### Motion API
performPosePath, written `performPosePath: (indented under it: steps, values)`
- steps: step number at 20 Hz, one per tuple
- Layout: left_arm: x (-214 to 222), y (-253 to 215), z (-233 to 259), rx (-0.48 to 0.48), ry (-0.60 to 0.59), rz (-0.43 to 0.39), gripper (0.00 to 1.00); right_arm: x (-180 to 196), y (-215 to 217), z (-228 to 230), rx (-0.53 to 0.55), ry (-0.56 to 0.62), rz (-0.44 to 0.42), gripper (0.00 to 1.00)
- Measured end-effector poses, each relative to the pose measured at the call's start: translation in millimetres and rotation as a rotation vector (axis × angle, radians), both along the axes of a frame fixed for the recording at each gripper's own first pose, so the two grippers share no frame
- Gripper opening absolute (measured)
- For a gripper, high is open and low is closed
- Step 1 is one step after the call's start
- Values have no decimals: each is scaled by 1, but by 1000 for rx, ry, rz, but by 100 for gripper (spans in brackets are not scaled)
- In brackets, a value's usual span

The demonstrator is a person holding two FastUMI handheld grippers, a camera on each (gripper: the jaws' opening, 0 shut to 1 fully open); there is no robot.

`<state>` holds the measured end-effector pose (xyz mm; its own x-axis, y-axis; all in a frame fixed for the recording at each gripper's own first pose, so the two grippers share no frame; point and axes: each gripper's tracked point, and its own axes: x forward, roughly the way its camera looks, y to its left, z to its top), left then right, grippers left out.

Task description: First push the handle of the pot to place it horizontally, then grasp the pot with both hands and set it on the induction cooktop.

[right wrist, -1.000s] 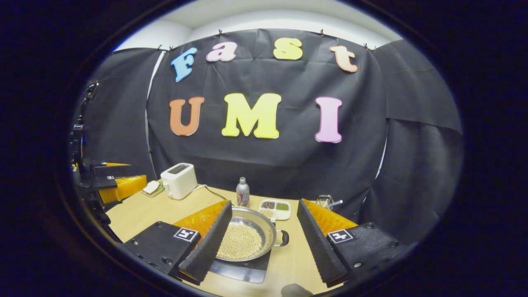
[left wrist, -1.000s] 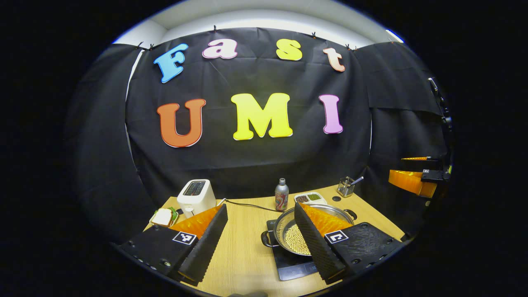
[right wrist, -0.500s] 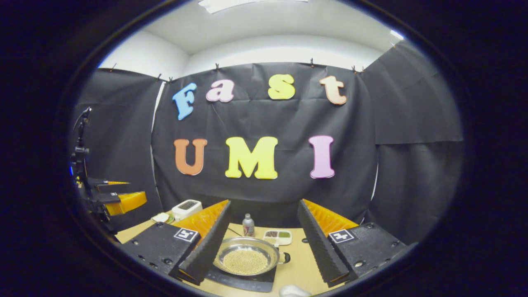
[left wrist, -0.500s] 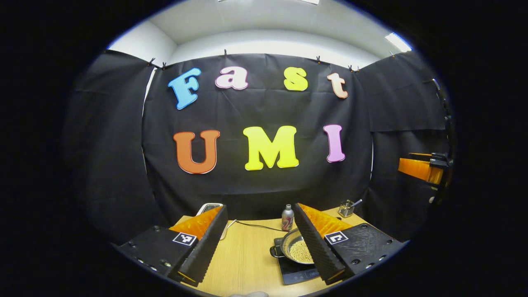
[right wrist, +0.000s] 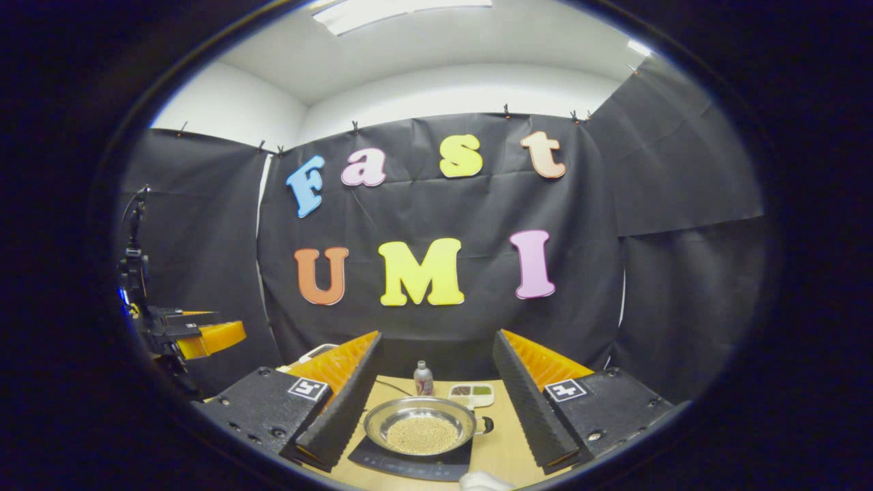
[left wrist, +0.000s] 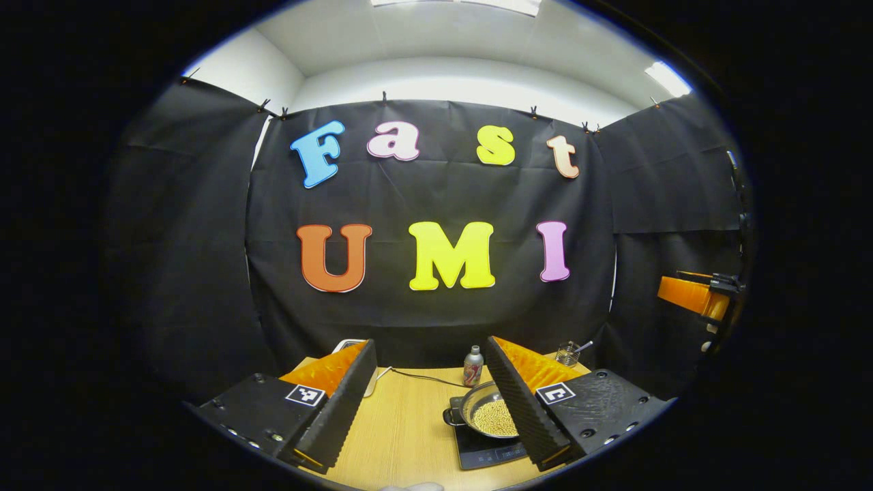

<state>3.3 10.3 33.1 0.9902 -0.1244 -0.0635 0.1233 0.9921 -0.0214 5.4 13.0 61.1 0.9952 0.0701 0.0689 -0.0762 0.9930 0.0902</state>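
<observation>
Pot [right wrist: 421,427]: a shallow steel pot holding pale beans, sitting on the induction cooktop [right wrist: 409,465] near the front edge of the surface [left wrist: 409,429]
Pot's axis: its two dark side handles mark the long axis; in the right gripper view one handle [right wrist: 485,425] sticks out toward the surface's right edge, in the left gripper view the other [left wrist: 451,417] sticks out toward its left edge, so the handle line runs level, along the front edge
Left hand-held gripper [left wrist: 431,399]: fingers spread wide, holding nothing, raised above the surface's front edge; the pot [left wrist: 490,416] lies ahead and below, partly hidden behind its right finger, not touching it
Right hand-held gripper [right wrist: 436,395]: fingers spread wide, empty, lifted clear; the pot lies below, framed in the gap between its fingers, nearer the left one, with no contact
Other gripper seen afar: each hand-held gripper shows as orange fingers at the far side of the other's view [left wrist: 696,297] [right wrist: 208,335]
Back of the surface: a small bottle [right wrist: 423,379] and a divided tray [right wrist: 472,393] stand behind the pot; a glass cup [left wrist: 567,353] stands near the back right corner
</observation>
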Motion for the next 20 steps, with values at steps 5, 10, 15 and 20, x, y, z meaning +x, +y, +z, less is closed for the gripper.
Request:
performPosePath:
  steps: [5, 10, 15, 20]
  values:
    - [-6, 5, -1, 1, 5, 13, 96, 6, 12, 7, -6, 4, 21, 100]
    - [-5, 10, 1, -20, 5, 30, 96, 9, 25, 6, -37, 8, 47, 100]
    - [-7, 13, -4, -19, 16, 36, 96, 13, 28, 2, -49, 30, 54, 100]
    - [-9, 16, -7, -21, 28, 40, 96, 14, 29, 1, -58, 29, 55, 100]
